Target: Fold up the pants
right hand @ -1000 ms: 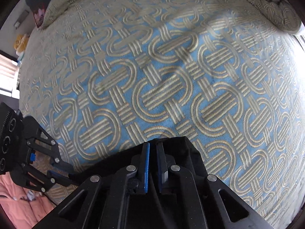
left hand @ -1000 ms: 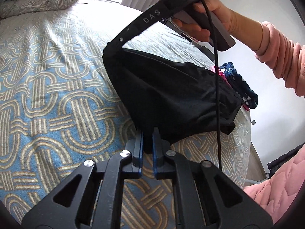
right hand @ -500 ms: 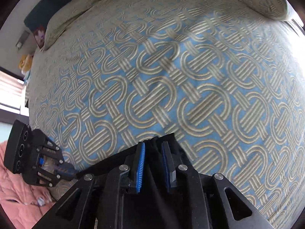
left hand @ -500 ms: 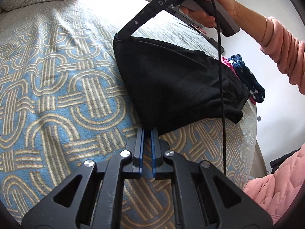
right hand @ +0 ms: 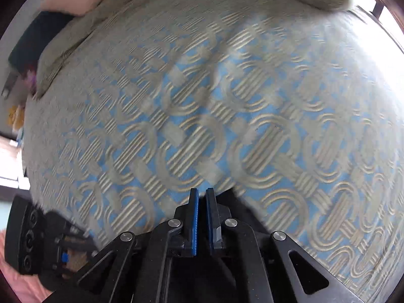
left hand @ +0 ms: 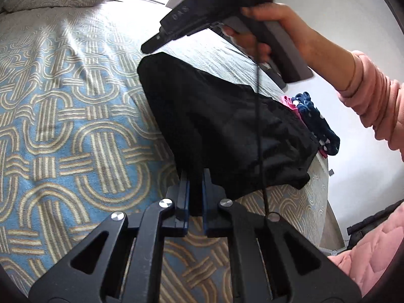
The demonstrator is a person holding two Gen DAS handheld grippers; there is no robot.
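Left gripper [left hand: 195,176]: jaws clenched on the near corner of the black fabric pants [left hand: 227,131], dark cloth filling the narrow gap between the blue pads. Same grip as a second ago.

Right gripper [right hand: 202,194]: jaws closed to a thin slit with nothing between the pads. A second ago they pinched the far corner of the pants, half a second ago they stood apart with cloth between them; now the cloth is let go and the tips are lifted just clear of it. In the left wrist view the right gripper [left hand: 154,46] hangs just above the far corner — a gap of bedspread shows between tip and fabric. The person's hand [left hand: 262,32] grips its grey handle; pink ribbed sleeve [left hand: 371,98] behind.

Pants: folded into a rough triangle, lying flat on the blue-and-beige bedspread with the interlocking loop pattern [left hand: 63,139], close to the bed's right edge. The far corner, held taut earlier, now rests on the bedspread. In the right wrist view only a dark edge of the pants [right hand: 240,204] shows beside the fingers; this frame is motion-blurred.

Beyond the pants, at the bed edge — a navy white-dotted garment [left hand: 318,126] over a pink one [left hand: 289,102].
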